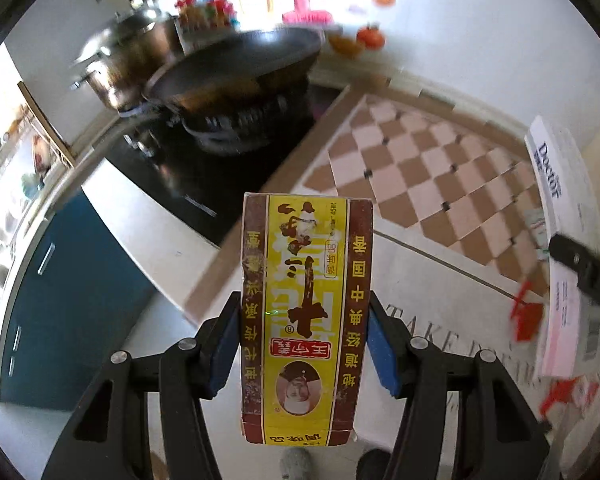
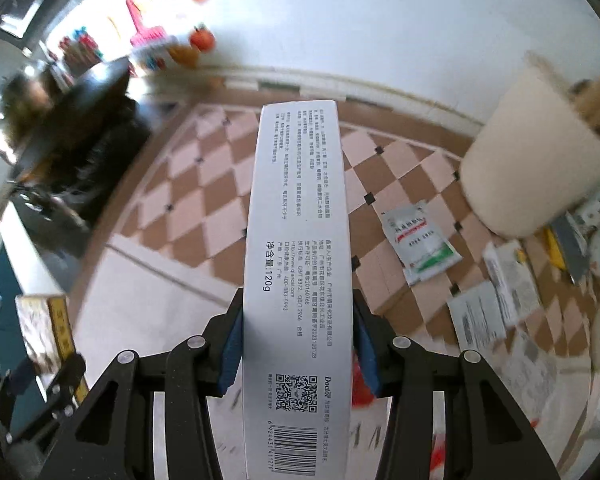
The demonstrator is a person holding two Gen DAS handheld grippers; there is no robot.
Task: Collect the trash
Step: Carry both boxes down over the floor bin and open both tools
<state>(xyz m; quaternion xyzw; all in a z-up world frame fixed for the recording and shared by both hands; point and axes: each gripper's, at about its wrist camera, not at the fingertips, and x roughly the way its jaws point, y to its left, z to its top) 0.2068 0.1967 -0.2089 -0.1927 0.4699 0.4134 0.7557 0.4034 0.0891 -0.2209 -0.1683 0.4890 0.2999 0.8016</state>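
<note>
My left gripper [image 1: 304,340] is shut on a yellow and brown seasoning box [image 1: 306,312], held upright above the counter. The box also shows at the left edge of the right wrist view [image 2: 46,332]. My right gripper [image 2: 298,344] is shut on a long white toothpaste box [image 2: 296,248] with a barcode and QR code; it also shows at the right of the left wrist view [image 1: 560,240]. More trash lies on the checkered counter: a white sachet [image 2: 420,244] and several paper leaflets [image 2: 496,304].
A black wok [image 1: 236,72] sits on the dark stove [image 1: 204,172] at the back left. A cream tub [image 2: 536,164] stands at the right. Red scraps [image 1: 526,318] lie on a white printed bag. Blue cabinet doors [image 1: 60,300] are at the lower left.
</note>
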